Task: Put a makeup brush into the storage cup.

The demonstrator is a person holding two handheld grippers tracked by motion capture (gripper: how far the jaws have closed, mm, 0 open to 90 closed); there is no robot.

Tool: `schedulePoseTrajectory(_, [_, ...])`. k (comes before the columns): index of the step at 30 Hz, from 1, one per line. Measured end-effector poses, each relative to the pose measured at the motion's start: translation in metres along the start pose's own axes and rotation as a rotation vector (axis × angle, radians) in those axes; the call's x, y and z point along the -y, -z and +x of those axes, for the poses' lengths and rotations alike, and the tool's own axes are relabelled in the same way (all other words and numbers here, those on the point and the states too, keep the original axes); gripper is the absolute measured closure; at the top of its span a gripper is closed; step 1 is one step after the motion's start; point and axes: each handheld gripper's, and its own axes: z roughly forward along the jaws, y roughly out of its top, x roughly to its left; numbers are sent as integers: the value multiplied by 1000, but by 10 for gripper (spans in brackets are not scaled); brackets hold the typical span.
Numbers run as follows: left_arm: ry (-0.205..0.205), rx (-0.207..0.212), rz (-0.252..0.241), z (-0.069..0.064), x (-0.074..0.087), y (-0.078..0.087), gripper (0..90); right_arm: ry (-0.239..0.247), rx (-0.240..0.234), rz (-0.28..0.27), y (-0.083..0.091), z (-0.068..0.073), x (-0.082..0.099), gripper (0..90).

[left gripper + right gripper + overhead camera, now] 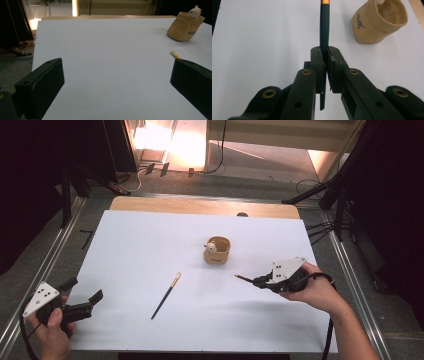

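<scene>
Right tool (325, 58): pinching a dark-handled, gold-ferruled brush (324, 30) above the white worktop (150, 250), near the tan fabric pot (217, 251). Left tool (82, 301): spread (second brush (166, 295) lies loose).

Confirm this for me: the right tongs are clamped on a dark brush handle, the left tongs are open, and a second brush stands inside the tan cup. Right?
Not quite: the second brush lies flat on the white sheet, not in the tan cup, as the high view shows. The right tongs are clamped on a dark brush handle, and the left tongs are open.
</scene>
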Motion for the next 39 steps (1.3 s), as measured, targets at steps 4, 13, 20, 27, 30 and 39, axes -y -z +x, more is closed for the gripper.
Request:
schedulePoseTrajectory(4, [1,0,-1,0,0,0,0,-38,12,-62,2,-2,0,851])
schedulePoseTrajectory(13, [1,0,-1,0,0,0,0,-81,41,-112,0,-3,-2,851])
schedulePoseTrajectory(20, [0,1,-1,0,0,0,0,-132,71,-168,2,-4,-5,851])
schedulePoseTrajectory(27, [3,2,-2,0,0,0,0,-199,134,-194,2,-5,-12,851])
schedulePoseTrajectory(30, [3,2,-2,0,0,0,0,-228,155,-216,1,-7,-12,851])
schedulePoseTrajectory(39, [1,1,-1,0,0,0,0,-287,207,-275,1,-10,-10,851])
